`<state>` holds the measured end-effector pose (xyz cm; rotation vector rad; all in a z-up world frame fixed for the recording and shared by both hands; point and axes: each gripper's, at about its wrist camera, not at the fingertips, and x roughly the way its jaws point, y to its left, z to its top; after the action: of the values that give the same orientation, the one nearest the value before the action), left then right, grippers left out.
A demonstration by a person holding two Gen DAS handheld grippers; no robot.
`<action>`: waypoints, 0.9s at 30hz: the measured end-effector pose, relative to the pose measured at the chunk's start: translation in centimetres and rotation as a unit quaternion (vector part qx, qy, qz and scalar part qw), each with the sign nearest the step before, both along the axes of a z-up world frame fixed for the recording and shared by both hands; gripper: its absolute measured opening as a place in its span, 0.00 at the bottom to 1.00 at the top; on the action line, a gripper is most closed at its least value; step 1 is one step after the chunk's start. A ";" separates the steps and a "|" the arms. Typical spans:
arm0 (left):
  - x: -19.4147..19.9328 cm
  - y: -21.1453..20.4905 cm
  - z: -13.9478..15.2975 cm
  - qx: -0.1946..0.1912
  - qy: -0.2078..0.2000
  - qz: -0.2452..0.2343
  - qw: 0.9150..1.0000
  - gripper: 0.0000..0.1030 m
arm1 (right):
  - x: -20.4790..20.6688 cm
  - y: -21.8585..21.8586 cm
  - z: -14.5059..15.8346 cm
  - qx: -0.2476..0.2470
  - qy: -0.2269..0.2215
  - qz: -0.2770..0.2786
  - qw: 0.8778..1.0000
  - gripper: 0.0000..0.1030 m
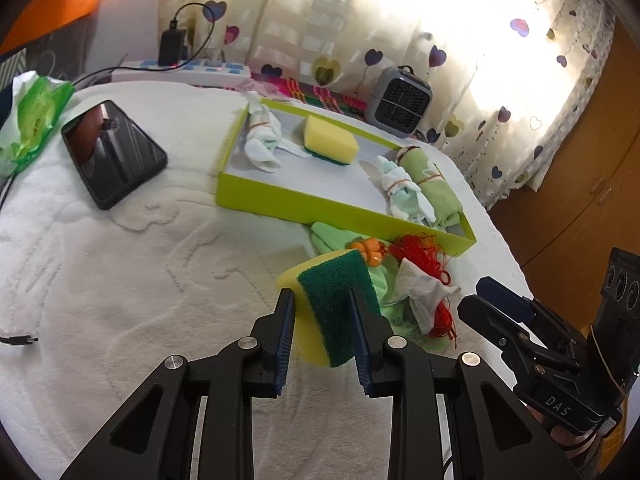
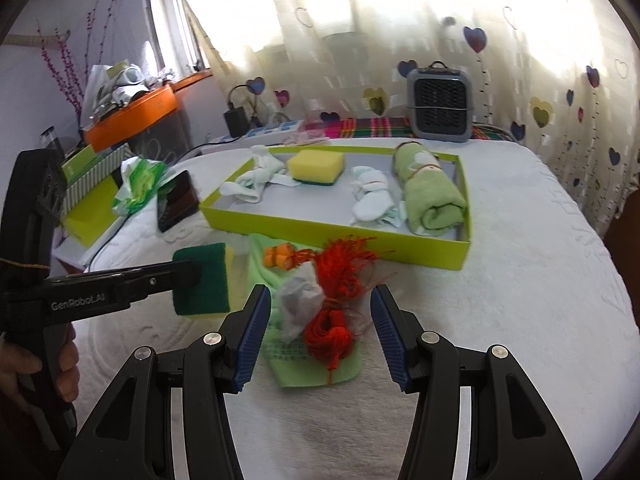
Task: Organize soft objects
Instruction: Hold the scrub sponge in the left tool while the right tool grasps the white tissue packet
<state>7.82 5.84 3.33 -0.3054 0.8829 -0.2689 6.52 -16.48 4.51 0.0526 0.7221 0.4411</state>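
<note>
Sponge sits clamped in the left gripper near the green tray, green scouring face up, long axis running away along the fingers. Right gripper stands wide, empty, over red yarn.

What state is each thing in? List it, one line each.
Left gripper: shut on the yellow sponge with green scouring pad.
Right gripper: open, the red thread bundle lying loose between its jaws.
Lime-green cardboard tray: lidless, part filled.
Second yellow sponge: lying in the tray.
Rolled green towel: banded, in the tray.
Black phone: screen dark.
</note>
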 end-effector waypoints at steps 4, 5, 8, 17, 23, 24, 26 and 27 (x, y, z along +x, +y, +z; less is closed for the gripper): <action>-0.1 1.2 -0.4 -0.009 0.006 0.010 1.000 0.24 | 0.1 1.3 -0.2 -0.014 -0.004 0.016 1.000 0.52; -0.2 1.5 -0.5 -0.010 0.006 0.012 1.000 0.24 | 0.1 1.6 -0.3 -0.018 -0.004 0.019 1.000 0.51; -0.2 2.2 -0.9 -0.018 0.010 0.015 1.000 0.24 | 0.4 2.1 -0.6 -0.026 -0.001 0.022 0.999 0.45; 0.2 2.7 -1.5 -0.035 0.016 0.012 0.999 0.25 | 1.1 3.5 -1.4 -0.061 0.000 0.032 0.998 0.41; 0.3 2.9 -1.8 -0.041 0.019 0.012 0.999 0.25 | 1.7 4.3 -2.3 -0.085 0.013 0.039 0.996 0.41; 0.4 3.0 -1.8 -0.042 0.019 0.012 0.999 0.25 | 1.7 4.4 -2.4 -0.089 0.011 0.039 0.995 0.41; 0.4 2.9 -1.9 -0.042 0.019 0.010 0.999 0.25 | 1.7 4.6 -2.5 -0.100 0.009 0.036 0.994 0.41; 0.4 2.9 -1.9 -0.043 0.019 0.010 0.999 0.25 | 1.8 4.7 -2.5 -0.103 0.008 0.034 0.994 0.41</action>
<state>8.26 8.77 1.47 -0.3996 0.9072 -0.2843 8.28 -11.78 2.02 -0.1641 0.7837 0.4301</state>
